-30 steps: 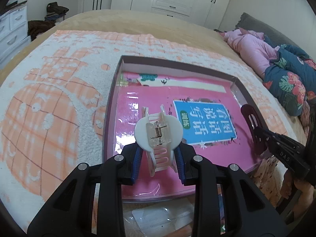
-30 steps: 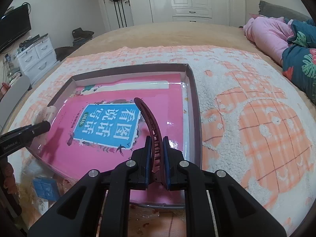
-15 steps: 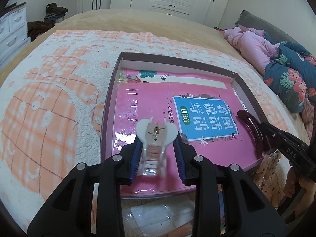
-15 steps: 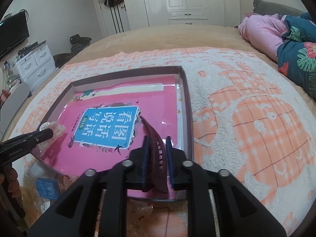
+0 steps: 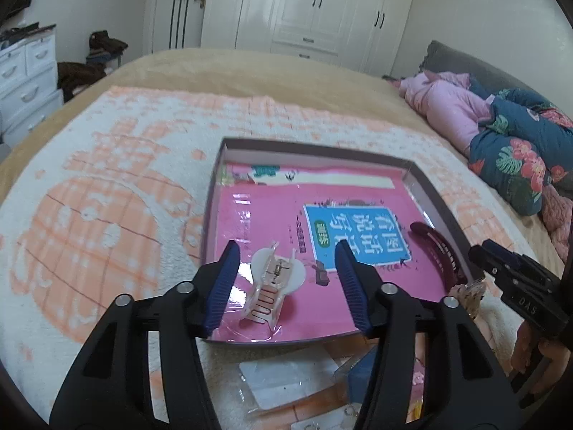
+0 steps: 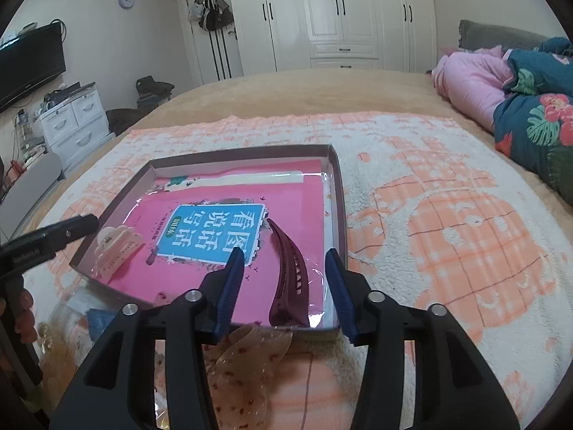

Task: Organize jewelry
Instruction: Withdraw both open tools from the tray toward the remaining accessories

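Around you lies a bed under a fluffy orange-and-white blanket, white wardrobes behind. Your shallow brown-walled cardboard tray has blanket free on both sides. Inside, the translucent white claw clip and long dark-red hair clip, pointing away, lie released; your left hand-held gripper and right hand-held gripper are opening.
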A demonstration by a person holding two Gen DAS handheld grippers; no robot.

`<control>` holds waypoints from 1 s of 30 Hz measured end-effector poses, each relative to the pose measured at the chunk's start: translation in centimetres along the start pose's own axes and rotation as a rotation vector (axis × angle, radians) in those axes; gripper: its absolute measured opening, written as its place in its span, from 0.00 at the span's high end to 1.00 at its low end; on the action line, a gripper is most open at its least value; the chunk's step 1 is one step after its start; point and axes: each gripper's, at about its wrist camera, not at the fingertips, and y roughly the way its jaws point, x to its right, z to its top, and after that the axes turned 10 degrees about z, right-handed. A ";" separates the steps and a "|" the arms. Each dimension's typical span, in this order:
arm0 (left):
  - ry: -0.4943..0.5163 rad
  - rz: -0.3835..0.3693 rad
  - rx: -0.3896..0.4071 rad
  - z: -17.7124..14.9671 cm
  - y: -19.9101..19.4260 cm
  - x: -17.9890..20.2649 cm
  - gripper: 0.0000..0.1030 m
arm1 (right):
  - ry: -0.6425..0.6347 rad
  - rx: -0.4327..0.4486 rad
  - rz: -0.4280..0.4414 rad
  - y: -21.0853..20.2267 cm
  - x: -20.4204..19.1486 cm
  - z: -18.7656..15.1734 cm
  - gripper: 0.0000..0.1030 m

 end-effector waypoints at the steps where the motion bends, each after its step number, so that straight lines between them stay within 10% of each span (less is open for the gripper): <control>1: -0.003 0.001 0.013 0.0 -0.4 -0.1 0.49 | -0.001 0.004 0.004 -0.2 -0.1 -0.1 0.53; 16: -0.040 0.025 0.147 -0.8 -5.0 -1.3 0.13 | -0.069 0.074 0.018 -4.4 -2.9 -2.2 0.29; 30: -0.032 0.078 0.192 -3.2 -7.6 -2.2 0.11 | -0.136 0.059 0.064 -7.0 -6.2 -5.4 0.23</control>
